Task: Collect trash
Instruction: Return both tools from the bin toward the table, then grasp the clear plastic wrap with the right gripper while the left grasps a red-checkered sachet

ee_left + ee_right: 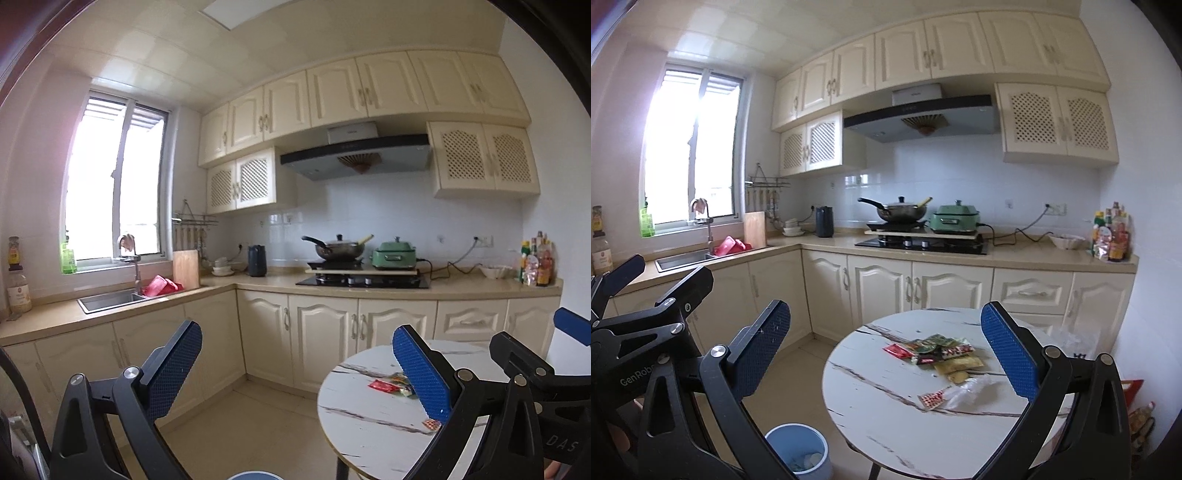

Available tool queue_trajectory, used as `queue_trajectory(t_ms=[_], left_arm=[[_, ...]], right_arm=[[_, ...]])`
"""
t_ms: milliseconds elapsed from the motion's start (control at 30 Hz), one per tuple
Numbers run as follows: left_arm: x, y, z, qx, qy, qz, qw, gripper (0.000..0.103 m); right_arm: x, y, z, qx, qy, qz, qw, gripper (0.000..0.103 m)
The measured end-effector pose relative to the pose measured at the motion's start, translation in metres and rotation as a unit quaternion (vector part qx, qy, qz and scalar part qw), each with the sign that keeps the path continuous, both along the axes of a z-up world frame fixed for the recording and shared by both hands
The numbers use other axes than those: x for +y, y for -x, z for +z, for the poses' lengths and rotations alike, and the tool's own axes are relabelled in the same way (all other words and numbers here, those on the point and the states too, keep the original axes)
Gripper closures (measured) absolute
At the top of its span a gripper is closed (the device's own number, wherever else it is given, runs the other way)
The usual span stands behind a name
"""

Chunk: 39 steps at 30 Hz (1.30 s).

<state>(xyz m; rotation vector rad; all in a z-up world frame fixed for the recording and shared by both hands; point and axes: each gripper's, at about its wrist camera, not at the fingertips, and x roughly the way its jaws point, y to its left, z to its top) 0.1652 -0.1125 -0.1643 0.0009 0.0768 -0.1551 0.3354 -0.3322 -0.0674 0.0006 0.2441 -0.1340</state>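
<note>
A pile of snack wrappers (940, 352) lies on the round marble-look table (879, 398), with a red sachet (897, 350) at its left and a clear plastic wrapper (964, 393) nearer me. A light blue bin (798, 452) with some scraps inside stands on the floor left of the table. My right gripper (886, 350) is open, held above and short of the table, empty. My left gripper (297, 365) is open and empty too, left of the table; the wrappers (391, 386) show beside its right finger. The bin's rim (255, 475) peeks in at the bottom.
An L-shaped counter (1015, 256) with cream cabinets runs behind the table, holding a sink (683, 258), a hob with a wok (901, 212) and a green cooker (955, 219). Bottles (1110, 236) stand at the counter's right end. Tan floor (790, 380) lies between table and cabinets.
</note>
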Motion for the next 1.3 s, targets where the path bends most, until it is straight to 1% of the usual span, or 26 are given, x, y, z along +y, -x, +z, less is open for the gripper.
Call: queue_trajectory(t_ms=[33,67,133,267,400,467,600,700,733,833,933,1000,1067,1100,1133,1167,1200,1233,1300], left_arm=[[-0.003,-0.004,-0.002,0.004,-0.001,-0.009,1.0000,0.001],[-0.007,-0.015,0.006,0.008,-0.001,-0.016,0.9998,0.001],[-0.012,-0.033,0.008,0.025,0.001,-0.037,0.9990,0.001],[-0.023,-0.072,-0.002,0.077,-0.012,-0.051,0.9956,0.001],[-0.031,-0.117,-0.016,0.137,-0.026,-0.068,0.9879,0.001],[-0.038,-0.139,-0.020,0.163,-0.032,-0.073,0.9833,0.001],[-0.054,-0.188,-0.029,0.218,-0.053,-0.089,0.9704,0.001],[-0.071,-0.223,-0.032,0.260,-0.076,-0.115,0.9557,0.001],[-0.075,-0.232,-0.035,0.272,-0.080,-0.122,0.9512,0.001],[-0.080,-0.251,-0.037,0.291,-0.089,-0.133,0.9434,0.001],[-0.086,-0.267,-0.039,0.307,-0.096,-0.148,0.9352,0.001],[-0.091,-0.272,-0.041,0.316,-0.102,-0.164,0.9290,0.001],[-0.103,-0.283,-0.043,0.322,-0.110,-0.183,0.9226,0.001],[-0.111,-0.290,-0.045,0.325,-0.113,-0.193,0.9191,0.001],[-0.118,-0.294,-0.047,0.329,-0.116,-0.204,0.9148,0.001],[-0.125,-0.298,-0.049,0.338,-0.118,-0.218,0.9078,0.001],[-0.132,-0.303,-0.052,0.344,-0.119,-0.227,0.9033,0.001],[-0.139,-0.305,-0.053,0.349,-0.120,-0.238,0.8983,0.001],[-0.158,-0.314,-0.058,0.362,-0.124,-0.259,0.8868,0.001]], right_arm=[[-0.004,-0.001,-0.002,0.003,-0.001,-0.003,1.000,0.000],[-0.009,-0.004,-0.005,0.008,-0.004,-0.007,1.000,0.000],[-0.020,-0.008,-0.010,0.017,-0.010,-0.011,1.000,0.000],[-0.053,-0.024,-0.029,0.047,-0.032,-0.043,0.997,0.000],[-0.098,-0.048,-0.060,0.099,-0.074,-0.088,0.988,0.000],[-0.121,-0.064,-0.084,0.138,-0.099,-0.106,0.980,0.000],[-0.146,-0.094,-0.136,0.213,-0.139,-0.111,0.961,0.000],[-0.158,-0.112,-0.170,0.257,-0.148,-0.116,0.948,0.000],[-0.162,-0.118,-0.179,0.266,-0.155,-0.116,0.944,0.000],[-0.173,-0.135,-0.198,0.290,-0.160,-0.118,0.936,0.000],[-0.183,-0.153,-0.210,0.301,-0.173,-0.113,0.931,0.000],[-0.187,-0.163,-0.215,0.303,-0.174,-0.108,0.931,0.001],[-0.196,-0.171,-0.222,0.308,-0.181,-0.107,0.928,0.016],[-0.200,-0.173,-0.223,0.309,-0.189,-0.104,0.926,0.031],[-0.203,-0.174,-0.223,0.307,-0.184,-0.104,0.928,0.042],[-0.206,-0.172,-0.223,0.313,-0.175,-0.107,0.928,0.049],[-0.209,-0.172,-0.224,0.313,-0.169,-0.108,0.928,0.067],[-0.213,-0.169,-0.224,0.314,-0.170,-0.104,0.928,0.075],[-0.218,-0.165,-0.224,0.318,-0.163,-0.094,0.929,0.079]])
